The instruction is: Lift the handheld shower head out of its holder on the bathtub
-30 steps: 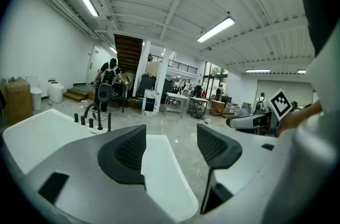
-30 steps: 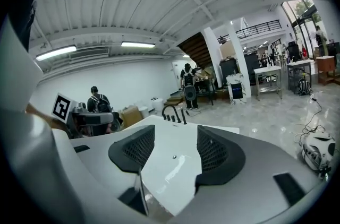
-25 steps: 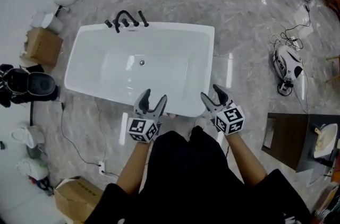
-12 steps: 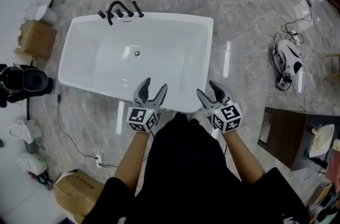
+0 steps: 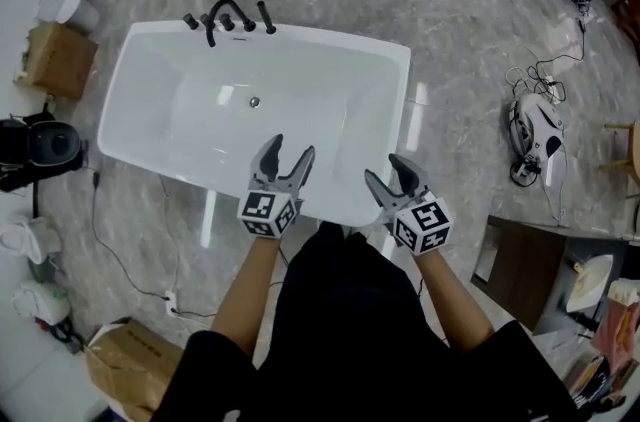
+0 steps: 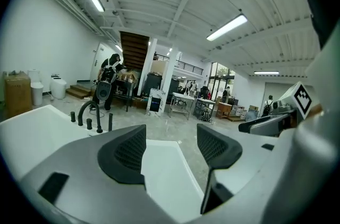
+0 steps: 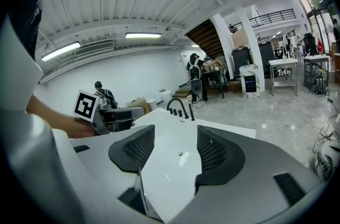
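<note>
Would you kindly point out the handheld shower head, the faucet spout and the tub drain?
handheld shower head (image 5: 266,18): head view, middle of the black rod.
faucet spout (image 6: 98,119): left gripper view, its upright leg.
tub drain (image 5: 254,101): head view, its centre.

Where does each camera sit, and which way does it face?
Head view: on the person's head, looking steeply down at the bathtub; forearms, left tongs and right tongs show.
Left gripper view: on the left tongs, looking along the tub, black tap fittings at far left; its open jaws and the right tongs show.
Right gripper view: on the right tongs, facing the same fittings; its open jaws and the left tongs show.
Shared: both gripper views see the fittings.
</note>
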